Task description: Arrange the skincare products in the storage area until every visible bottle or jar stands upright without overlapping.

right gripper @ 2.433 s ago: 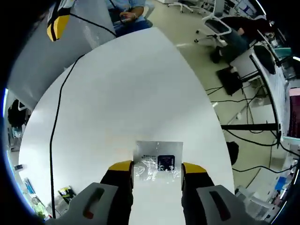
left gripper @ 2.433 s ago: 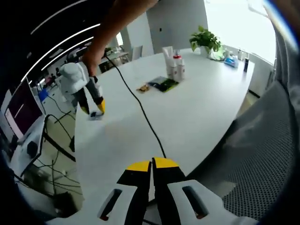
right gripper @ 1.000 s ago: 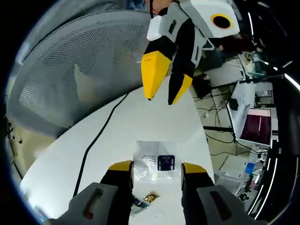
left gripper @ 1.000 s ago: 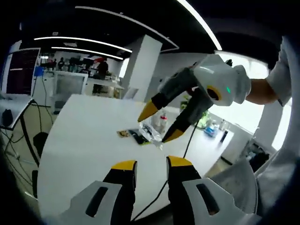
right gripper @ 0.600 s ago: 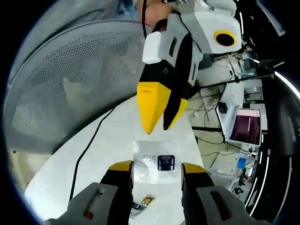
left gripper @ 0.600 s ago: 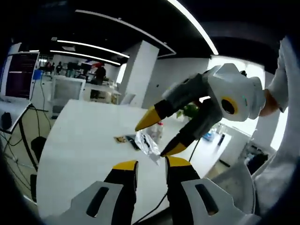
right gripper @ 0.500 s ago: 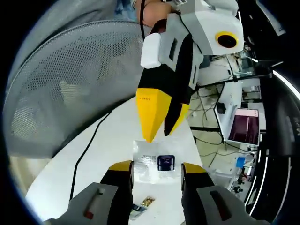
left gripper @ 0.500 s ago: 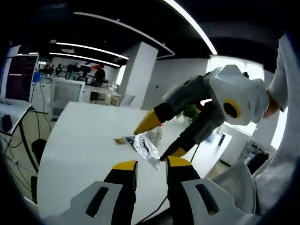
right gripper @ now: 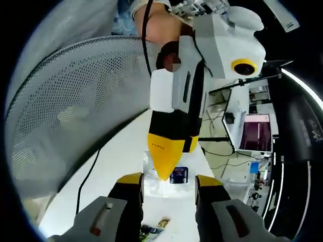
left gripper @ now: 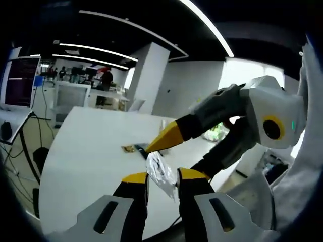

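A clear plastic bag with a small dark blue item inside hangs in the air above the white table. My right gripper is shut on it, one jaw at each side edge. My left gripper comes down from the top of the right gripper view, its yellow tips over the bag's far edge. In the left gripper view the bag sits between the slightly parted jaws of my left gripper, which is open. There the right gripper reaches in from the right.
A grey mesh chair back stands behind the table, and a black cable trails over the tabletop. Flat packets lie further along the table. Desks with a monitor stand beyond it. A hand holds the left gripper.
The right gripper lifted the bag off the table. The two grippers have closed in on each other, and the bag now lies between the left jaws, which went from shut to open.
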`<state>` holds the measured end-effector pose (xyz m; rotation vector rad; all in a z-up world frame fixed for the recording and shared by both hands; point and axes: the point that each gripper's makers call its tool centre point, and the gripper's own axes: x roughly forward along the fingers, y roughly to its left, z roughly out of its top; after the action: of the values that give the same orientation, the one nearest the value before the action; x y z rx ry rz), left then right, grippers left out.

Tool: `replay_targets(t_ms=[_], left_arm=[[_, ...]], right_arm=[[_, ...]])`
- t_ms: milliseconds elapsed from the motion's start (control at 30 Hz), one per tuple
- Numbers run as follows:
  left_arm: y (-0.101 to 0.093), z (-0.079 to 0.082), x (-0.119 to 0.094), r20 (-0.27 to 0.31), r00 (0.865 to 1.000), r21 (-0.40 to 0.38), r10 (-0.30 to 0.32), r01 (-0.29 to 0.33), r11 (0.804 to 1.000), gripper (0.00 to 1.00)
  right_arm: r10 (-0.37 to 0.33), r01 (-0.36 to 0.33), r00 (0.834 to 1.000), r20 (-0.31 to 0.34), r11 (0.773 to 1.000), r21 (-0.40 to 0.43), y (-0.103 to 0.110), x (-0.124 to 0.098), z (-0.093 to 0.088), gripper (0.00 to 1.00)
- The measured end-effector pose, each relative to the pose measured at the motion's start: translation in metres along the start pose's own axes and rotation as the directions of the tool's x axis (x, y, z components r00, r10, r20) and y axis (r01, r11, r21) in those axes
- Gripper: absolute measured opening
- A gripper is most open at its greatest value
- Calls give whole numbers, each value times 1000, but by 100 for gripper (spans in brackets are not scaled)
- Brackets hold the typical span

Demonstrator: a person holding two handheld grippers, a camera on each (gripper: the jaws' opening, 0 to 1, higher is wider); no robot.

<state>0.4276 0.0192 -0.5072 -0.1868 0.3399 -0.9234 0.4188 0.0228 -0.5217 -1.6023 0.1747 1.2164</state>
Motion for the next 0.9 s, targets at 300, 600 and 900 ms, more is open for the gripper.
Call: replay_targets(t_ms=[300, 600, 900], left_arm=[[-2, 0, 0, -2, 1000, -8, -15, 15, 1000, 18], [2, 3, -4, -1, 1000, -55, -12, 12, 998, 1], [11, 7, -9, 8, 1000, -60, 16, -16, 998, 0]], right_arm=[[-51, 51, 999, 6, 999, -4, -9, -3, 10, 36], [-80, 80, 997, -9, 997, -22, -8, -3, 15, 35], [-153, 134, 987, 59, 959, 251, -14, -11, 18, 37]])
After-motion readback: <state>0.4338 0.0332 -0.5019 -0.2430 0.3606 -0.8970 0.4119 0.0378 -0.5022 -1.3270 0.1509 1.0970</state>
